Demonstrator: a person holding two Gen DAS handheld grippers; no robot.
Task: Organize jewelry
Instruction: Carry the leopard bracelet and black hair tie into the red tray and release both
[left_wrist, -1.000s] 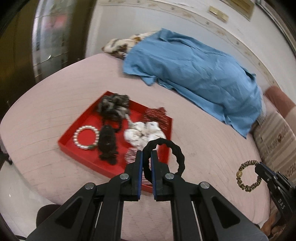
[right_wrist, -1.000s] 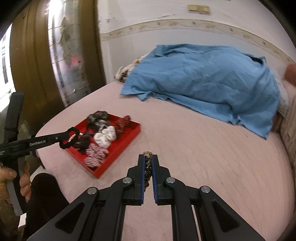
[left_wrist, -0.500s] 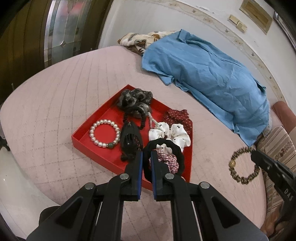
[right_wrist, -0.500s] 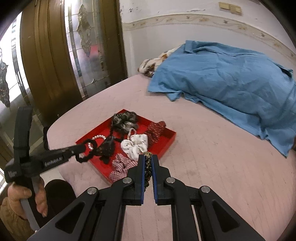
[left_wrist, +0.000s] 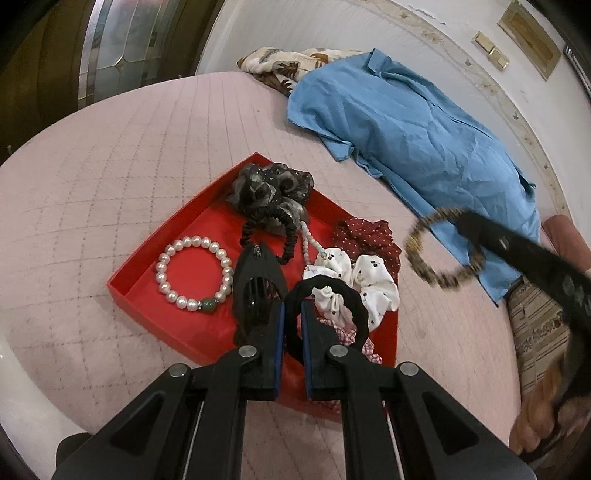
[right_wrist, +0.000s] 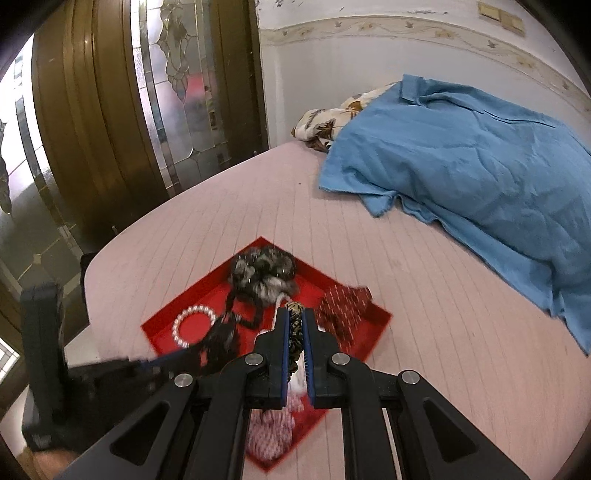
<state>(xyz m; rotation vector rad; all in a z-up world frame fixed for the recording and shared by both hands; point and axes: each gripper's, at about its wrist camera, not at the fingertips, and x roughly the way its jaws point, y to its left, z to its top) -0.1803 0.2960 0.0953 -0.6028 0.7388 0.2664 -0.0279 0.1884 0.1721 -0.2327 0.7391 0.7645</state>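
Note:
A red tray (left_wrist: 155, 240) lies on the pink bed and holds a pearl bracelet (left_wrist: 192, 273), a black hair claw (left_wrist: 258, 284), a grey scrunchie (left_wrist: 269, 188), a white dotted scrunchie (left_wrist: 369, 280) and a dark red one (left_wrist: 369, 236). My left gripper (left_wrist: 292, 310) is shut on a black twisted hair ring (left_wrist: 351, 302), low over the tray's near side. My right gripper (right_wrist: 294, 325) is shut on a brown patterned bracelet (right_wrist: 294, 314) above the tray (right_wrist: 382, 318). In the left wrist view that bracelet (left_wrist: 436, 275) hangs to the right of the tray.
A blue cloth (left_wrist: 406, 129) covers the back of the bed, over a floral fabric (left_wrist: 280, 62). A checked red and white scrunchie (left_wrist: 356, 338) sits at the tray's near corner. A brown door with patterned glass (right_wrist: 110, 110) stands left of the bed. A striped cushion (left_wrist: 535, 321) lies at the right.
Both grippers have closed in on the tray. The left one came forward and lower with the black ring. The right one swung left with the bracelet until it is over the tray.

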